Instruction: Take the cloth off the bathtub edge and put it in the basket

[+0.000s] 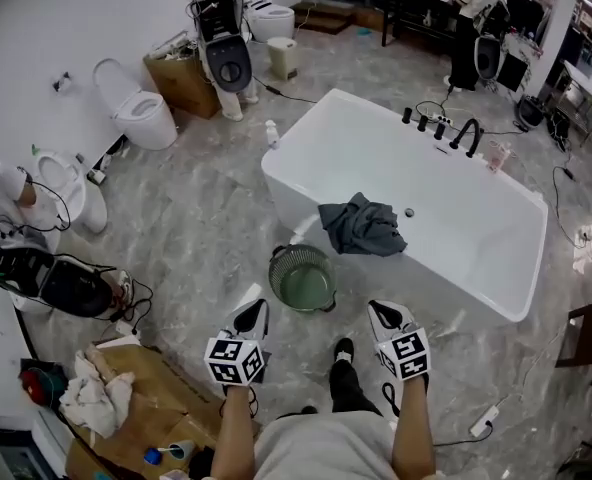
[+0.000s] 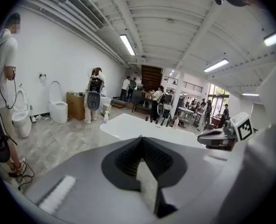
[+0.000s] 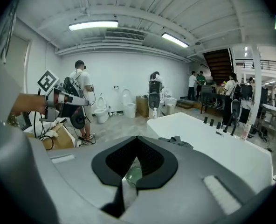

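A dark grey cloth (image 1: 361, 226) lies crumpled over the near edge of the white bathtub (image 1: 456, 218). On the floor just in front of the tub stands a round green basket (image 1: 302, 278), with nothing in it. Both grippers hover low in front of me, short of the basket and the tub. My left gripper (image 1: 254, 310) is shut and holds nothing. My right gripper (image 1: 381, 311) is shut too, also holding nothing. In the right gripper view the cloth (image 3: 177, 140) shows over the jaws and the basket (image 3: 133, 174) peeks through beneath them.
Black taps (image 1: 446, 128) line the tub's far rim. Toilets (image 1: 136, 108) stand along the left wall, with cardboard boxes (image 1: 181, 83) and cables (image 1: 76, 268) on the floor. A person (image 1: 221, 28) stands beyond the tub. My black shoe (image 1: 344, 353) is between the grippers.
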{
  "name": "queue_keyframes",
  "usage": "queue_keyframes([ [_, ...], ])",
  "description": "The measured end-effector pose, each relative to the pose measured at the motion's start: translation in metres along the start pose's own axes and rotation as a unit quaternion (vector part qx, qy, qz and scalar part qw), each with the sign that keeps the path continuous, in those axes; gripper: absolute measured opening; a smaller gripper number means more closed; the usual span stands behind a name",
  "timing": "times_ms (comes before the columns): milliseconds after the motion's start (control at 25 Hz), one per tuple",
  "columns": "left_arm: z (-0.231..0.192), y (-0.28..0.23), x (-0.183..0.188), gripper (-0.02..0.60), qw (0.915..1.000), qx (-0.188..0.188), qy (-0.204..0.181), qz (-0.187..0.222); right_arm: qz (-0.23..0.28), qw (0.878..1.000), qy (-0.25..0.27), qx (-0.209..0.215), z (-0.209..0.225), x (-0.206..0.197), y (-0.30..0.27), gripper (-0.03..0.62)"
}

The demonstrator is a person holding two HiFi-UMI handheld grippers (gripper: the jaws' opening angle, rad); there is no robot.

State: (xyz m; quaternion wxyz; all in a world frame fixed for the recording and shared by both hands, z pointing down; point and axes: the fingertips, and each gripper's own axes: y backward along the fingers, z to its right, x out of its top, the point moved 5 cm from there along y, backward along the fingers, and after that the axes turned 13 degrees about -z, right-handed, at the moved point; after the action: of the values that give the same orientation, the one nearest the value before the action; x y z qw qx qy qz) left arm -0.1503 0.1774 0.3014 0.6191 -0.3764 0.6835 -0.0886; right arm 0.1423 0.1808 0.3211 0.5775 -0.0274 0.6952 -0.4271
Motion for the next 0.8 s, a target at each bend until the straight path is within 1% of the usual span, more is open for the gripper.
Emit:
queue_keyframes([
  [200,0.000,-0.034,0.025,0.055,0.9999,0.004,0.009,-0.004,-0.020,1.000,0.016,0.009,0.042,0.024,-0.025,0.000],
  [400,-0.003,-0.054,0.042,0.055,0.9999,0.008,0.013,-0.007,-0.010,1.000,0.016,0.005,0.072,0.045,-0.044,0.000],
  [560,-0.015,-0.074,0.049,0.056,0.9995,0.022,0.018,-0.013,-0.003,1.000,0.009,0.021,0.089,0.058,-0.072,0.000],
  [680,-0.024,-0.091,0.047,0.057,0.9990,0.032,0.025,-0.020,-0.030,0.998,0.040,0.045,0.094,0.058,-0.093,0.000],
  [800,-0.026,-0.110,0.039,0.057,0.9982,0.037,0.021,-0.043,-0.051,0.995,0.072,0.044,0.105,0.060,-0.110,0.000],
])
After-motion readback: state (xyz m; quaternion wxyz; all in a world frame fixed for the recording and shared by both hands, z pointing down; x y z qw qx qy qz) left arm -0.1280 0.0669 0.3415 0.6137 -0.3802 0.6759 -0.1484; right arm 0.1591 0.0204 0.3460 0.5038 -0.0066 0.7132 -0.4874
